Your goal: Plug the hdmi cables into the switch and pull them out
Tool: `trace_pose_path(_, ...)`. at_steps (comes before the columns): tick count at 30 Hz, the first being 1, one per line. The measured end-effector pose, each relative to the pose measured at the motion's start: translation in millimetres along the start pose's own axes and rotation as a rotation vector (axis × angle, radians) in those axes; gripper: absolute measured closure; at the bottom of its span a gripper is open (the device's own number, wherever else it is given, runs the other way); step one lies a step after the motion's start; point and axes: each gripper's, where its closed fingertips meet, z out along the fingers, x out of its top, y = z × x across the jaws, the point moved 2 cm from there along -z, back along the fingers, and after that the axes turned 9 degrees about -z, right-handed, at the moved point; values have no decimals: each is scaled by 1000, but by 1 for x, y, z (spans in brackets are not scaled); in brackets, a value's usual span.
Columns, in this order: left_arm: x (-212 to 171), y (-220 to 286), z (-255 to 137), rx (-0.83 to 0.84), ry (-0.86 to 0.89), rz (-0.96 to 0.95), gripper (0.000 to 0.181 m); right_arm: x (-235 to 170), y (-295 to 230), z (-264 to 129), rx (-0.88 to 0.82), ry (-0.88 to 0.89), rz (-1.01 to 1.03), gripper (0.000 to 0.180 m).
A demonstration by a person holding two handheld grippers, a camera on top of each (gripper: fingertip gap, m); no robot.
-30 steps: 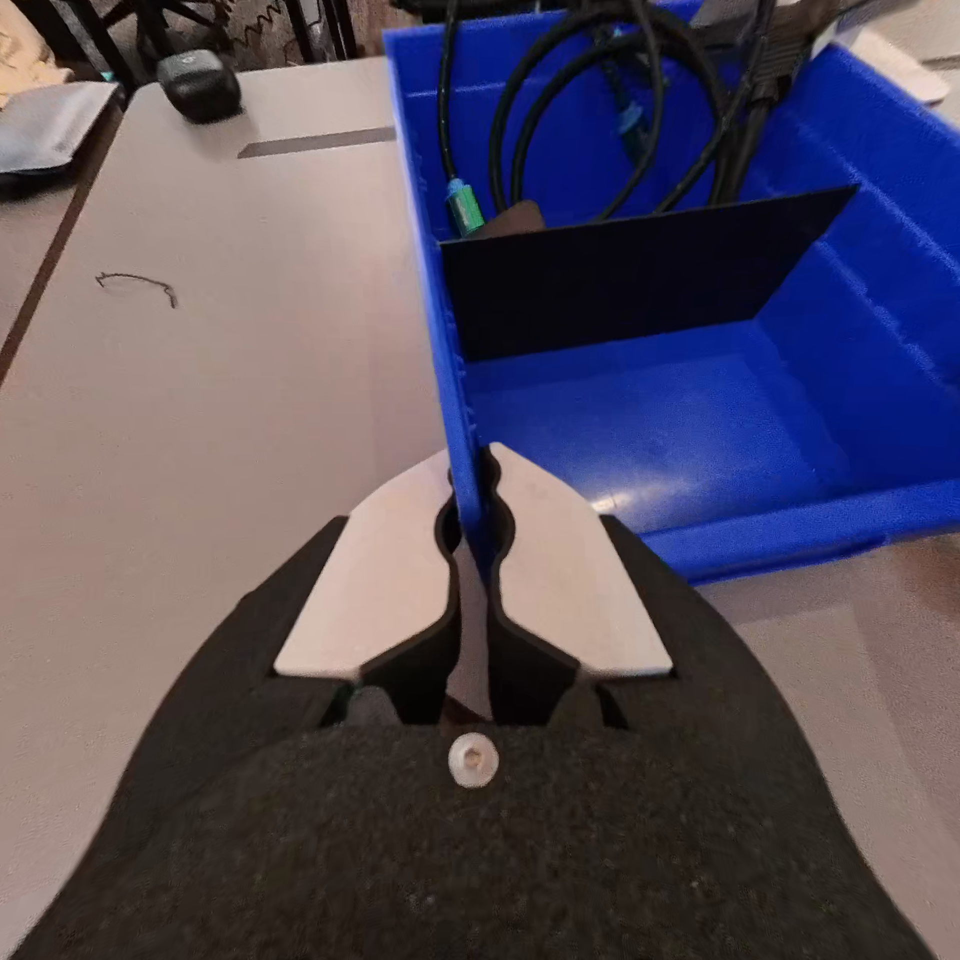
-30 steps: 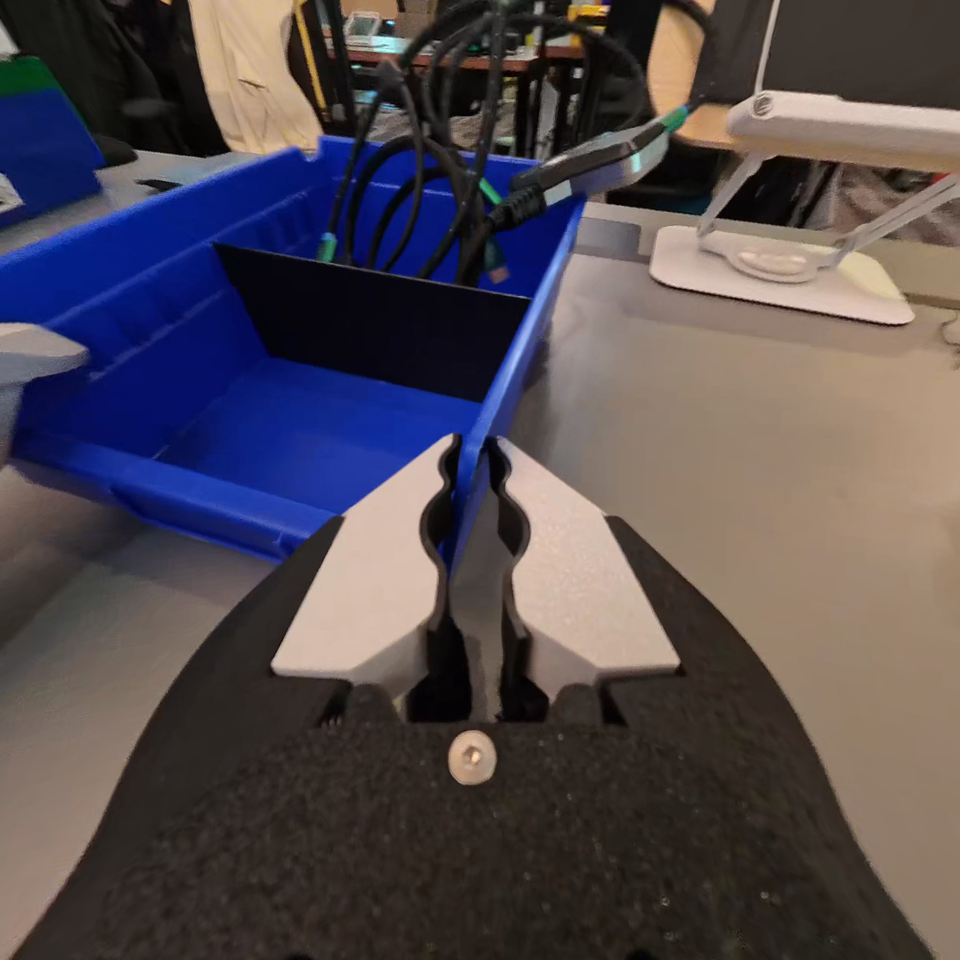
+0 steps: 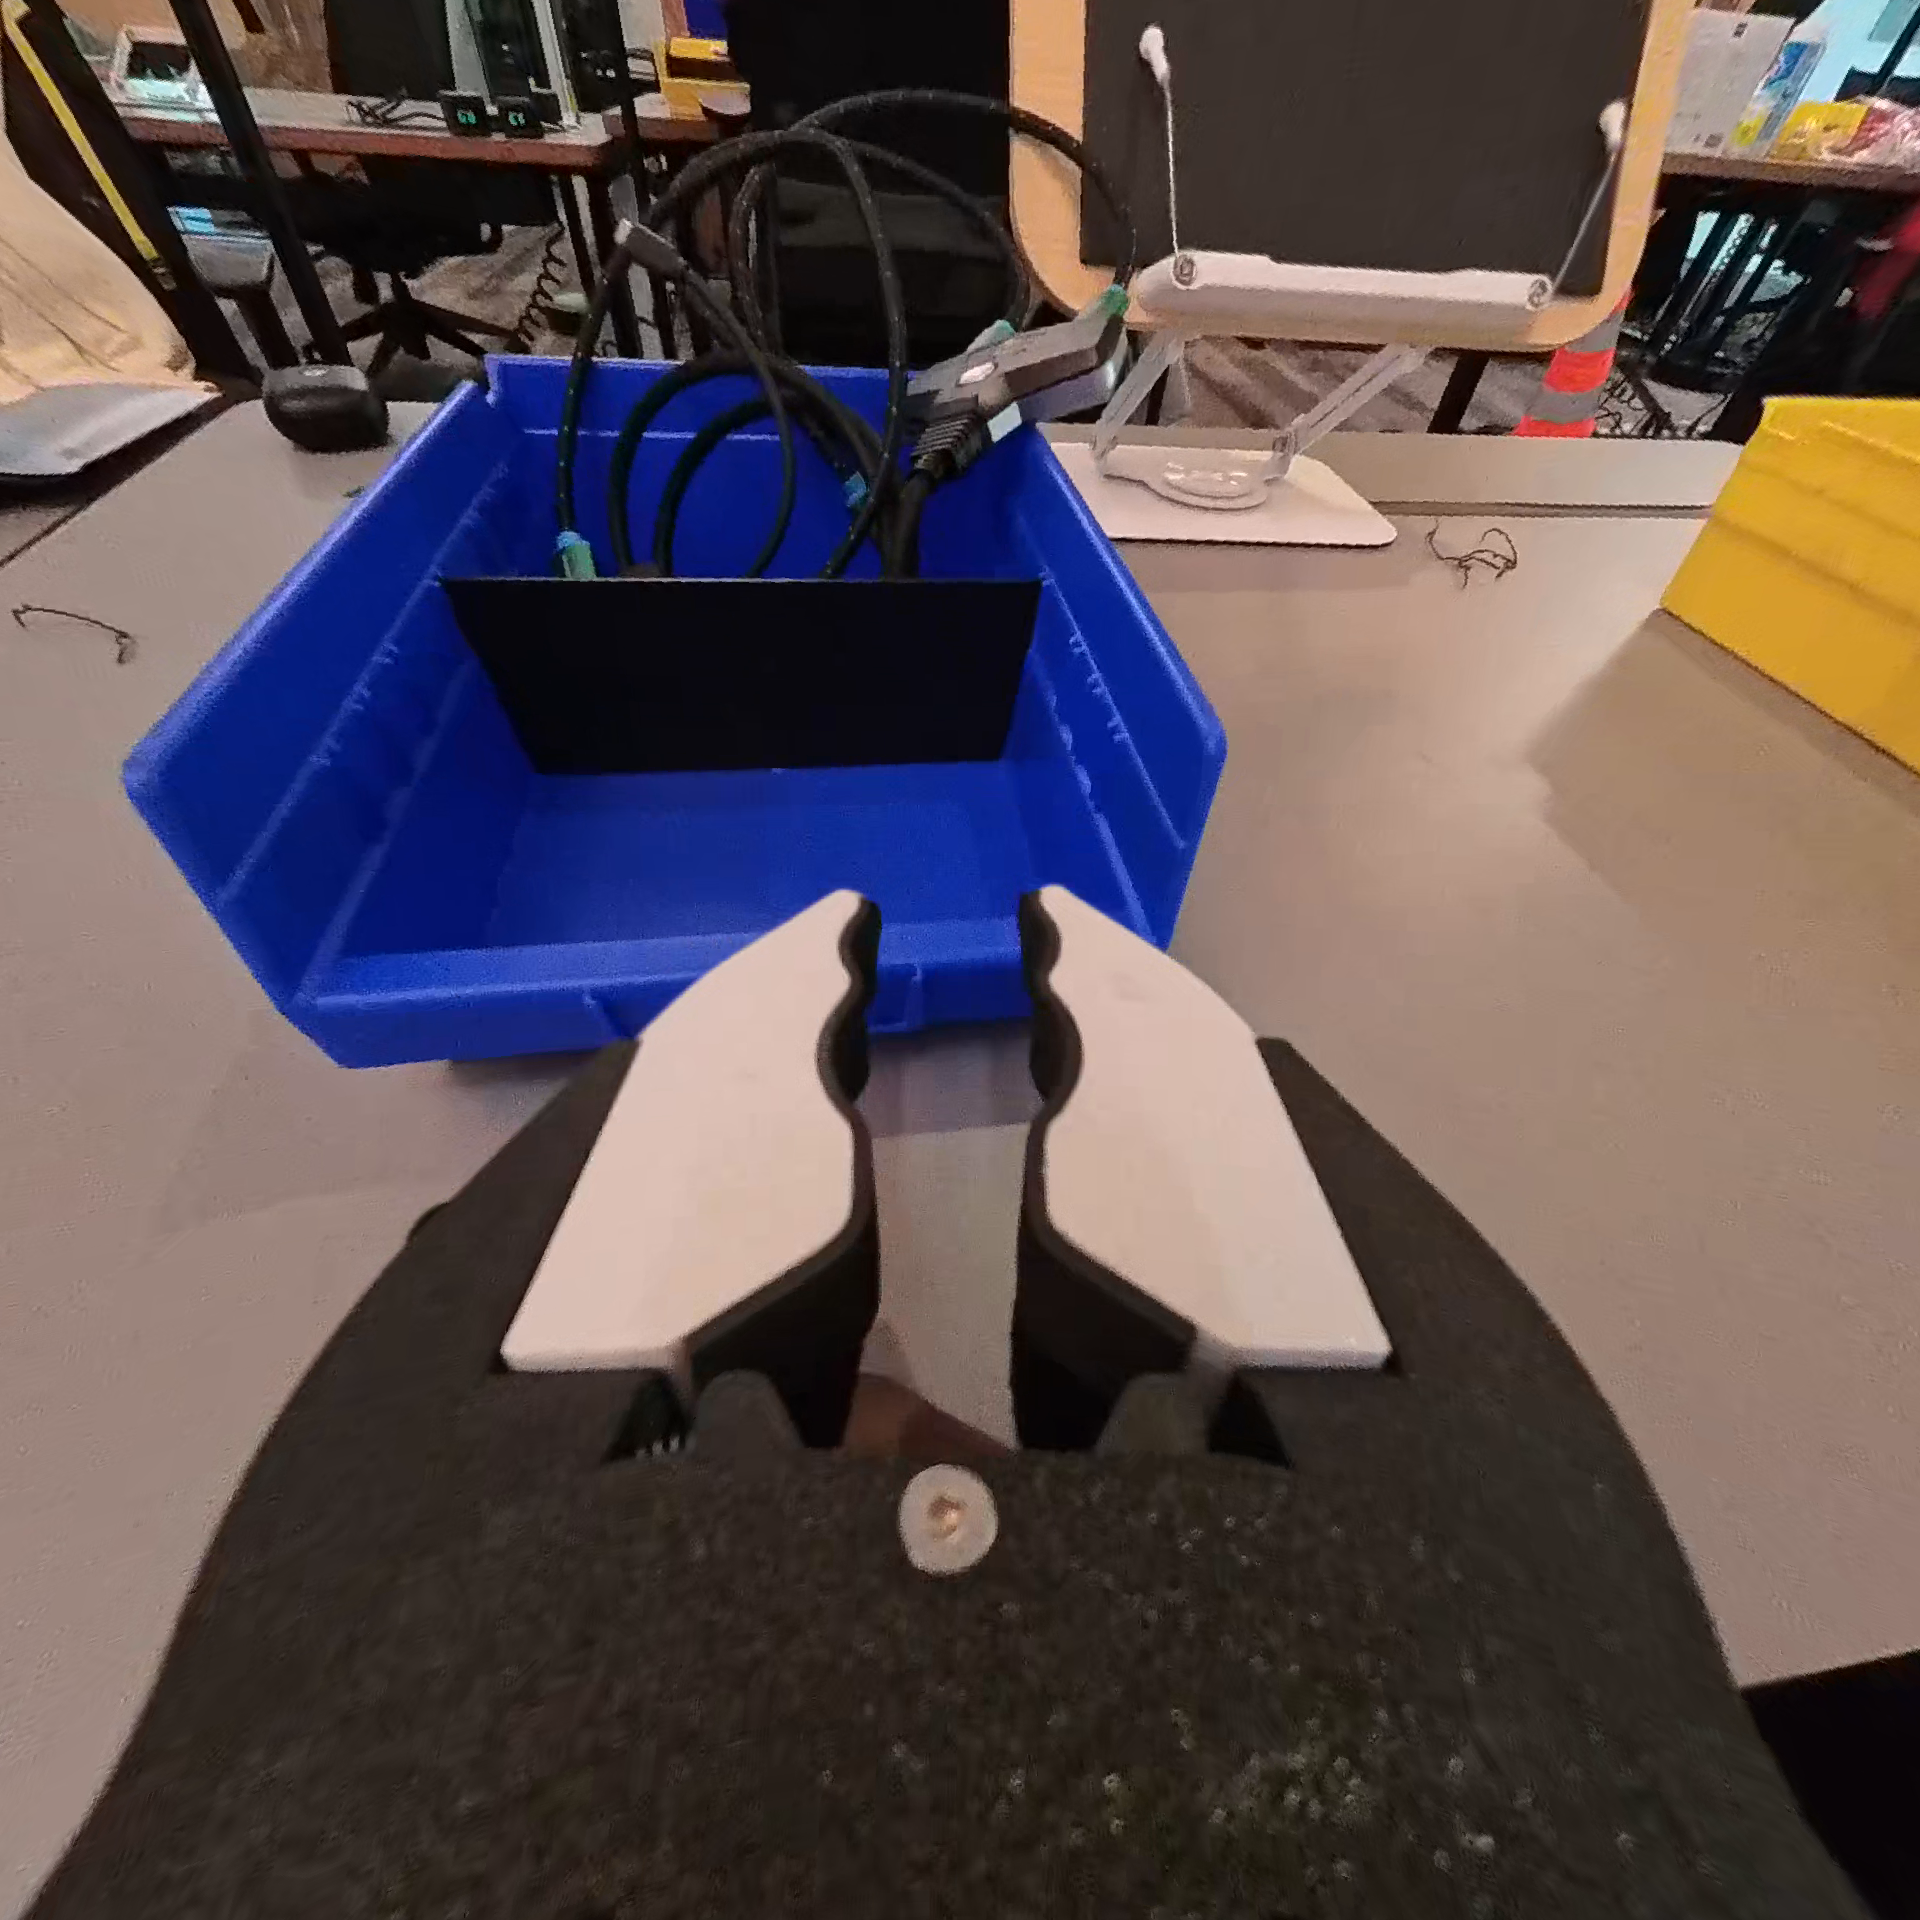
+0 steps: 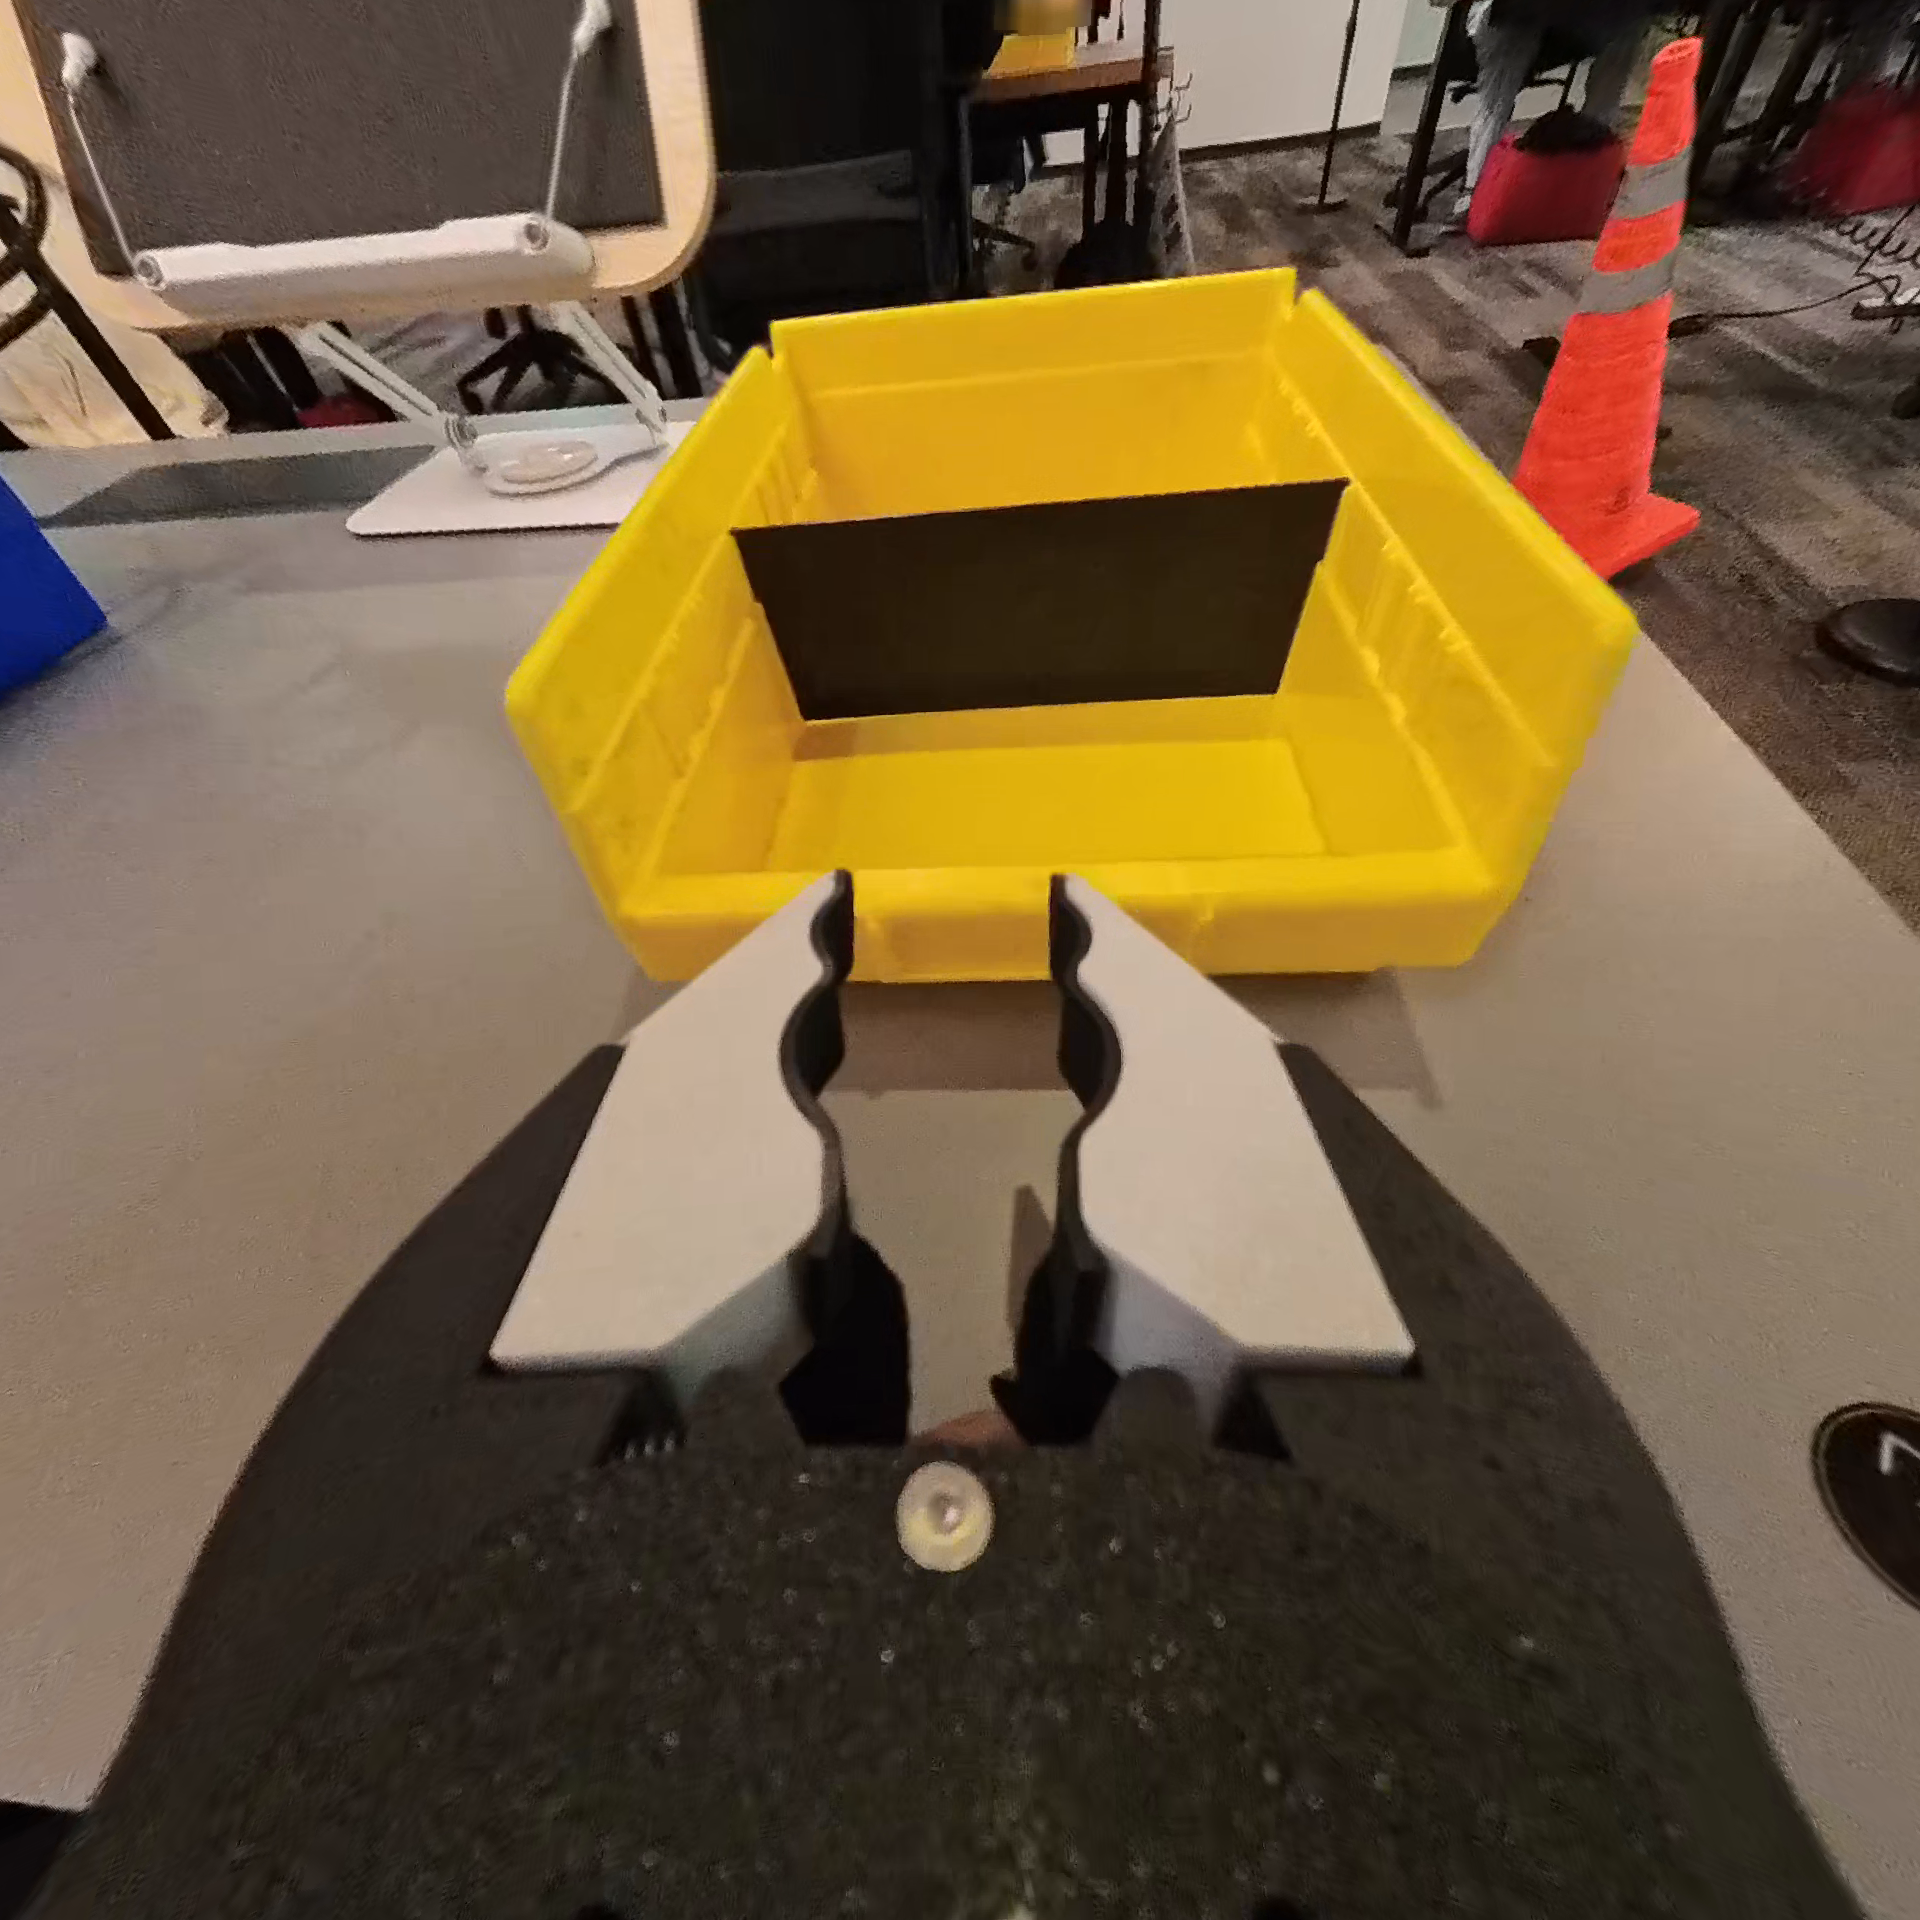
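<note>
On grey table (image 3: 1455,831): blue bin (image 3: 312,748).

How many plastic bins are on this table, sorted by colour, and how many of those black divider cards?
Blue bin: 1
Yellow bin: 1
Black divider card, blue bin's and yellow bin's: 2
Total: 4

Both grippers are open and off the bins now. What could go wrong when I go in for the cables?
1. The cables are looped together behind the divider in the blue bin; pulling one may drag out the rest.
2. The switch sits perched on the bin's back corner and might tip off.
3. The left gripper could shove the bin.
</note>
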Motion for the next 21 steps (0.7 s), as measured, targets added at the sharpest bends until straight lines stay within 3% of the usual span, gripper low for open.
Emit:
trace_pose_path(3, -8, 4, 2, -17, -50, 20, 155, 2, -10, 1, -5, 13, -41, 143)
trace_pose_path(8, 20, 44, 22, -328, -376, 179, 152, 2, -22, 5, 45, -6, -52, 145)
trace_pose_path(10, 52, 48, 50, -361, -450, 268, 140, 1, -26, 7, 68, -11, -36, 145)
trace_pose_path(12, 76, 52, 84, -426, -523, 305, 143, 3, -29, 9, 87, -8, -10, 145)
trace_pose_path(14, 88, 45, 128, -396, -642, 363, 130, 3, -32, 11, 106, -8, 0, 145)
trace_pose_path(18, 92, 30, 199, -341, -789, 473, 126, 0, -33, 14, 113, -23, -10, 145)
trace_pose_path(19, 90, 25, 210, -327, -822, 490, 127, -1, -32, 14, 115, -29, -7, 145)
trace_pose_path(21, 86, 19, 224, -342, -870, 520, 147, -4, -30, 12, 119, -36, 7, 145)
